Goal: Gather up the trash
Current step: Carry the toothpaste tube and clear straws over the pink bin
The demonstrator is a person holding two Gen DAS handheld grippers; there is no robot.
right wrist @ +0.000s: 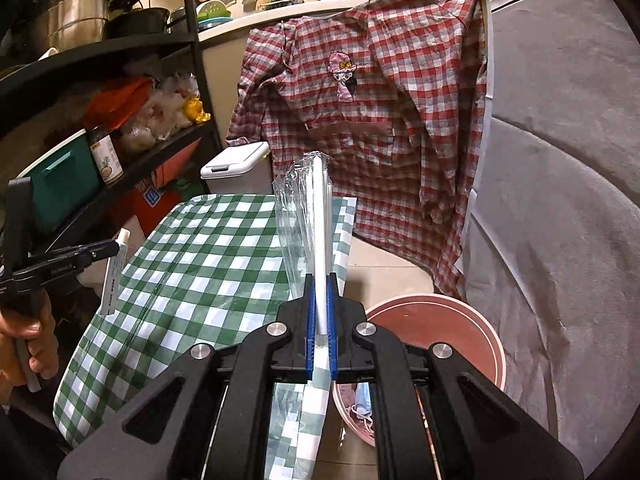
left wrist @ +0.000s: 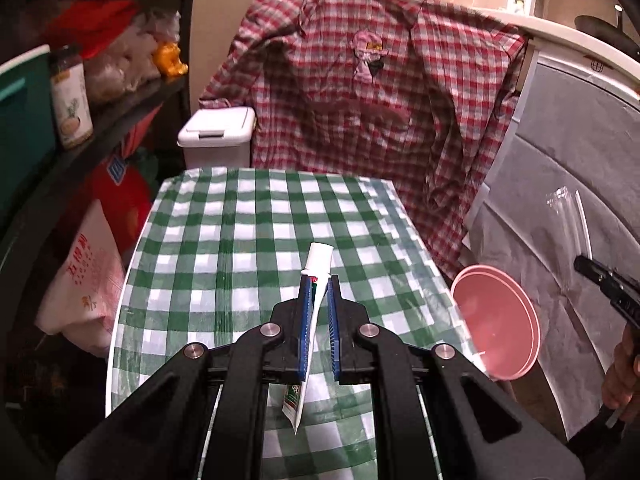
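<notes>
The left tongs clench a tube above the table; the right tongs clench a wrapped straw. Both pieces look picked up, so next comes carrying them to the bin just right of and below the right tongs, then letting go.

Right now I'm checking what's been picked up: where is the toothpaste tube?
The toothpaste tube is clamped in the left gripper, held above the green checked table, left of the pink bin.

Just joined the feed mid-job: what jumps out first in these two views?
Each claw grips trash above the green checked table: the left claw holds a toothpaste tube, the right claw a straw in clear wrapper. A pink bucket waits right of the table, below a red plaid shirt.
</notes>
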